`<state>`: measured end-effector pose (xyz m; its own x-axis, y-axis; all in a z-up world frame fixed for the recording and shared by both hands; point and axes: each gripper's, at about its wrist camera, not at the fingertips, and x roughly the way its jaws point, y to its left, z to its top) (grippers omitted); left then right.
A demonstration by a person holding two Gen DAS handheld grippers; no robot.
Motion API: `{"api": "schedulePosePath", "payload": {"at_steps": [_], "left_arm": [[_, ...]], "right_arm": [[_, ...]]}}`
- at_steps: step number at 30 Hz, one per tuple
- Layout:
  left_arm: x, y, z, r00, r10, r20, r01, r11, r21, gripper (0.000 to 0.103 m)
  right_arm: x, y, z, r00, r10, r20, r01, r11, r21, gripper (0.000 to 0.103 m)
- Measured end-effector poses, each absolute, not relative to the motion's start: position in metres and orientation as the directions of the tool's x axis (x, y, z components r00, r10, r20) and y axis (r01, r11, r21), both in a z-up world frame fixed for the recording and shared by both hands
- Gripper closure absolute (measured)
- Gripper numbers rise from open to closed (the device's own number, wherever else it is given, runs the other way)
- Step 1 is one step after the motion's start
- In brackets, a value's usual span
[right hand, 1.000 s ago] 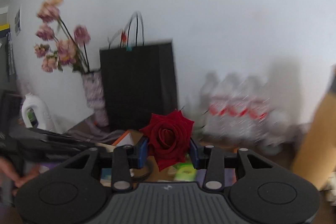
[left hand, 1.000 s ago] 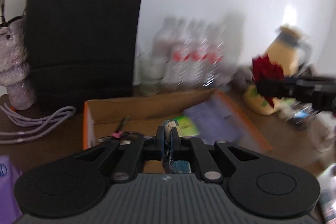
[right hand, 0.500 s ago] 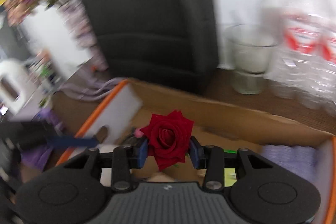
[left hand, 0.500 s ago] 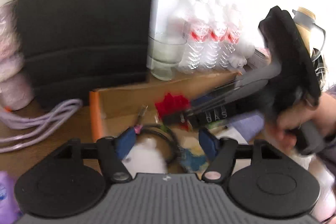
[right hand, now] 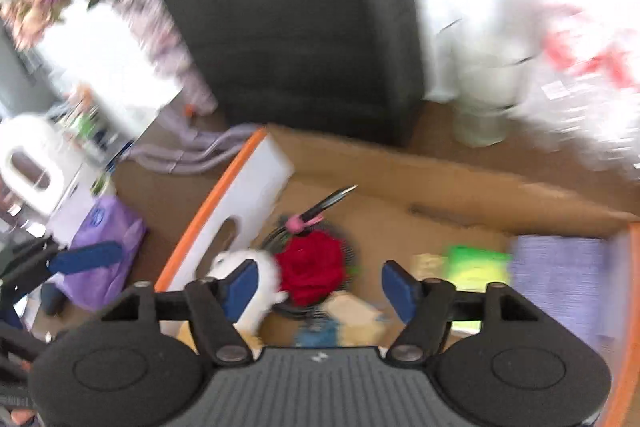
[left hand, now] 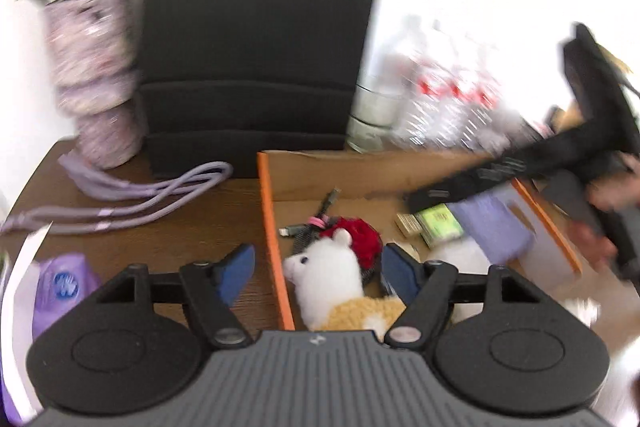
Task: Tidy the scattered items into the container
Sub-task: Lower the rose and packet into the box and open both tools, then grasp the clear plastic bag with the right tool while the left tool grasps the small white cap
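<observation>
We find the red rose (right hand: 311, 266) and plush toy (left hand: 332, 277) lying in the box (right hand: 460, 183) beneath both opening, empty grippers (left hand: 316, 273) (right hand: 318, 281), while the purple packet (left hand: 60, 287) left of the left gripper remains outside.

No wording can be read with certainty in either view. On the purple packet (left hand: 64, 287) at the near left of the wooden table, a round blue emblem with white script shows, its letters too blurred to make out. The water bottles (left hand: 452, 99) by the wall carry red labels, smeared by motion. The green-and-yellow packet (left hand: 440, 225) inside the cardboard box (left hand: 272, 223) bears faint print that stays illegible, as does the small tan box (left hand: 408, 225) just beside it. A small pale mark sits at the top middle of each gripper's grey ribbed housing, in no readable form.
</observation>
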<state>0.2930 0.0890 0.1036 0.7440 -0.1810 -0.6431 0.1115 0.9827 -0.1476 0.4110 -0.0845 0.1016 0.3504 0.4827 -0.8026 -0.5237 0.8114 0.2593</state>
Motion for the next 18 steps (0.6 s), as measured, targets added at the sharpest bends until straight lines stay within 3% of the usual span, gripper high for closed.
{"api": "schedulePosePath", "payload": {"at_steps": [5, 11, 14, 16, 18], "left_arm": [[0.3, 0.084, 0.107, 0.731, -0.156, -0.664, 0.019, 0.978, -0.209, 0.023], [0.279, 0.067, 0.103, 0.788, -0.035, -0.615, -0.041, 0.993, -0.108, 0.02], [0.243, 0.054, 0.109, 0.89, 0.027, -0.455, -0.037, 0.999, -0.012, 0.02], [0.215, 0.048, 0.11, 0.952, 0.045, -0.304, -0.039, 0.999, 0.027, 0.016], [0.195, 0.046, 0.11, 0.977, 0.07, -0.203, -0.066, 0.997, 0.027, 0.015]], "right_arm": [[0.398, -0.127, 0.106, 0.437, 0.338, -0.834, -0.402, 0.902, 0.155, 0.024], [0.364, -0.168, 0.1, 0.534, 0.227, -0.814, -0.299, 0.952, 0.069, 0.023], [0.327, -0.184, 0.112, 0.679, 0.284, -0.677, -0.278, 0.953, 0.121, 0.023], [0.292, -0.2, 0.122, 0.805, 0.34, -0.485, -0.29, 0.94, 0.178, 0.021], [0.265, -0.21, 0.127, 0.865, 0.377, -0.332, -0.326, 0.924, 0.199, 0.011]]}}
